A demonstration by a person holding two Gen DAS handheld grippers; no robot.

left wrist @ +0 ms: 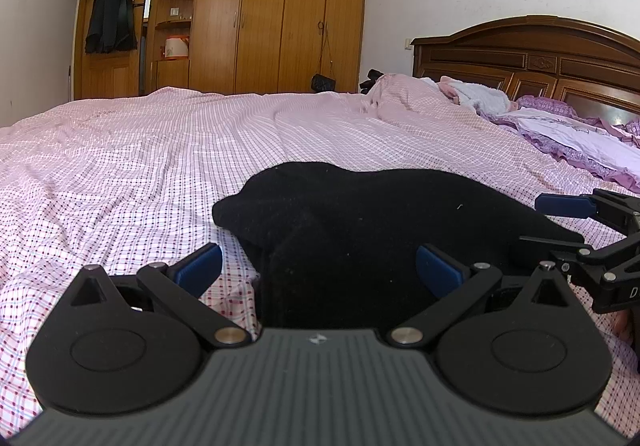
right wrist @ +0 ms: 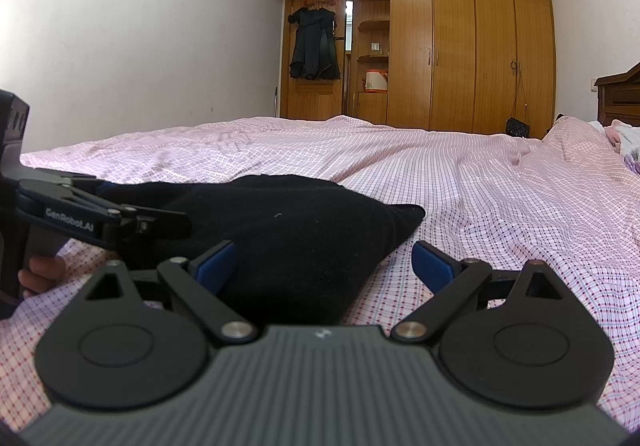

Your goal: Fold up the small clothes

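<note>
A small black garment (left wrist: 372,226) lies bunched on the pink checked bed sheet (left wrist: 120,165), low and close to both cameras. My left gripper (left wrist: 319,268) stands open at the garment's near left edge, its blue pads apart with cloth between them but not pinched. The right gripper shows at the right border of the left wrist view, one blue pad (left wrist: 564,205) above the cloth. In the right wrist view the black garment (right wrist: 304,230) fills the lower middle, and my right gripper (right wrist: 324,264) is open at its near right corner. The left gripper's black body (right wrist: 80,219) sits at the left.
A dark wooden headboard (left wrist: 532,61) and purple bedding (left wrist: 580,141) are at the right, with a heap of pink and white cloth (left wrist: 452,91). A tall wooden wardrobe (right wrist: 452,45) stands beyond the bed, a dark coat (right wrist: 314,45) hanging by it. A hand (right wrist: 40,278) holds the left gripper.
</note>
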